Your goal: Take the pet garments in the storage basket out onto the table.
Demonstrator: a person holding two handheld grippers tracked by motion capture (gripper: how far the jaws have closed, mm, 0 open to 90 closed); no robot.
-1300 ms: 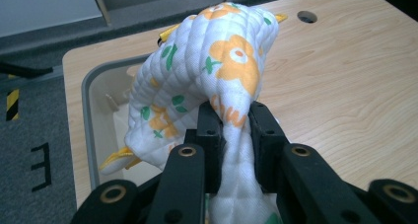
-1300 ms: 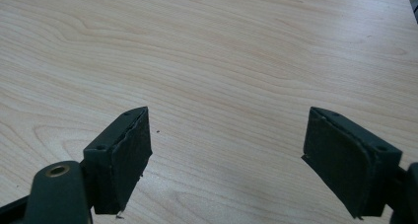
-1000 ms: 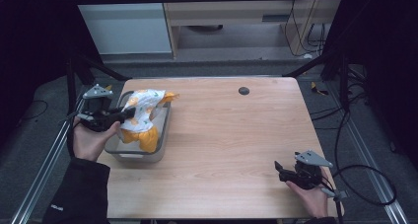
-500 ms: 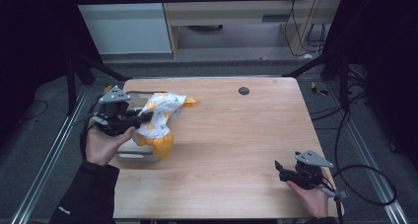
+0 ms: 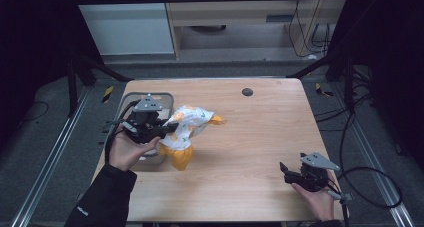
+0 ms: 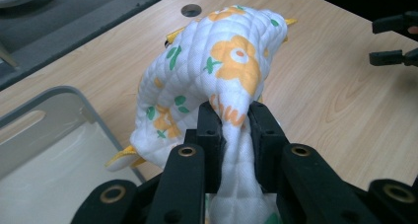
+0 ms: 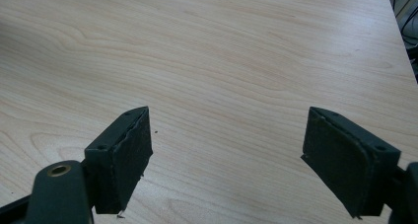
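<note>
A light wooden table stands on a grey floor within a dark frame, a pale cabinet behind it. A quilted white cloth printed with orange flowers and green leaves, orange on its underside, hangs bunched above the table just right of a grey plastic tray that sits at the table's left edge. In the left gripper view the cloth bulges forward from the jaws, a fold of it pinched tight between them, with the tray's rim at lower left. The left gripper is clamped on that fold; its hand holds it over the tray's right side. In the high view the cloth's lower end droops to or near the wood; whether it touches cannot be told.

The right gripper rests low near the table's right front corner, well apart from the cloth. In the right gripper view its pads stand wide apart with bare wood between them.

Judged step: the cloth is out of the tray and in carriage toward the open middle of the table. The next move calls for lowering it onto the clear wood, and likely for the idle right gripper to come across and take a free edge so that the bunch can be spread. A small round dark port lies near the far edge.
</note>
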